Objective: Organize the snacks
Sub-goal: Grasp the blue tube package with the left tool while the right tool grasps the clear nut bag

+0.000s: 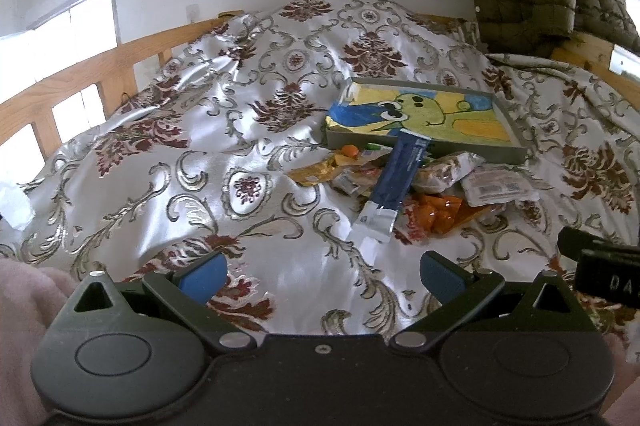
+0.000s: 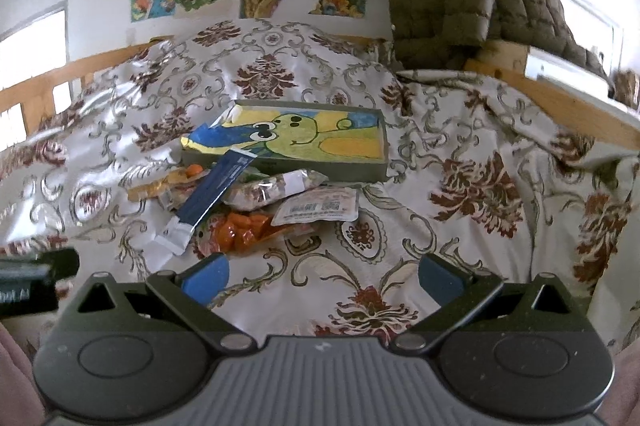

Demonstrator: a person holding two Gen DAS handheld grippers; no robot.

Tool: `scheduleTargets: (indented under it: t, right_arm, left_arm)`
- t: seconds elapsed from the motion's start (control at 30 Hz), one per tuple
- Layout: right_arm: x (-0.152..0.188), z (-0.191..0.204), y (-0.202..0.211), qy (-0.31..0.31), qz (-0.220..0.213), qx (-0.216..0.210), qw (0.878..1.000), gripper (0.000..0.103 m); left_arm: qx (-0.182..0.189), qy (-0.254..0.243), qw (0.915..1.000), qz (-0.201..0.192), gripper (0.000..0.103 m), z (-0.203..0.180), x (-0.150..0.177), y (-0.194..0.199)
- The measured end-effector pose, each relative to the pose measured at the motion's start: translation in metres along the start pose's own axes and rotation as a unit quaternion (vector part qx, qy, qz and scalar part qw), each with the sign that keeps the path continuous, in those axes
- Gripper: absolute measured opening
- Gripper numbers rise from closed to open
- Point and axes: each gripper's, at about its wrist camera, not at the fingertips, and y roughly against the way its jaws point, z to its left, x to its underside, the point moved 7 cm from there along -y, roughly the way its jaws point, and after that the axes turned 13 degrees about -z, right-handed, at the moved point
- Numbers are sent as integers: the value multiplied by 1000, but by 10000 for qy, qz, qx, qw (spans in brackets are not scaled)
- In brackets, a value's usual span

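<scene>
Both grippers hover low over the bed (image 1: 160, 153), level and pointing forward. The left gripper (image 1: 322, 276) is spread wide and holds nothing; the right gripper (image 2: 322, 276) likewise gapes empty. Ahead lies the snack pile (image 2: 256, 201), a blue packet (image 1: 394, 173) slanted across it, its far end on the rim of the tray (image 2: 320, 167) behind.

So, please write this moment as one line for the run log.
left gripper: open, empty | right gripper: open, empty | snacks: piled before tray | blue stick pack: leaning on tray
</scene>
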Motion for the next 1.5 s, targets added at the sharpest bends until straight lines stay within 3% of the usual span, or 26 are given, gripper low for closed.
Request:
scheduleTargets:
  t: [0.23, 0.43, 0.67, 0.87, 0.97, 1.1, 1.27, 1.4, 1.5]
  right_arm:
    - [2, -21, -20, -486, 613, 2, 9969, 103]
    - [-17, -17, -34, 84, 742, -595, 9954, 103]
    - [-44, -9, -51, 615, 537, -1256, 9887, 103]
    - [-56, -16, -82, 219, 378, -1393, 9893, 103]
    - [-58, -24, -102, -145, 382, -1462, 9884, 103]
    - [-59, -28, -127, -119, 165, -1320, 9910, 103]
    - [-44, -18, -167, -38, 291, -1357, 9903, 103]
    - [-36, -11, -190, -306, 290, -1599, 9862, 103]
    - [-31, -5, -205, -560, 549, -1759, 9813, 103]
  left_arm:
    - [231, 234, 9995, 34, 102, 9, -10, -10]
    - [578, 297, 9979, -4, 102, 8, -24, -20]
    - [1167, -42, 9929, 223, 102, -4, -48, -55]
    - [1562, -990, 9827, 108, 102, -25, -63, -99]
    - [1744, -1045, 9791, -81, 102, -34, -70, -121]
    - [1894, -819, 9784, -148, 102, -44, -68, -152]
    - [2048, -1149, 9719, -159, 102, -58, -50, -179]
    - [2263, -1279, 9656, 97, 101, -59, -31, -190]
    - [2464, -1171, 9616, 306, 98, -58, -21, -196]
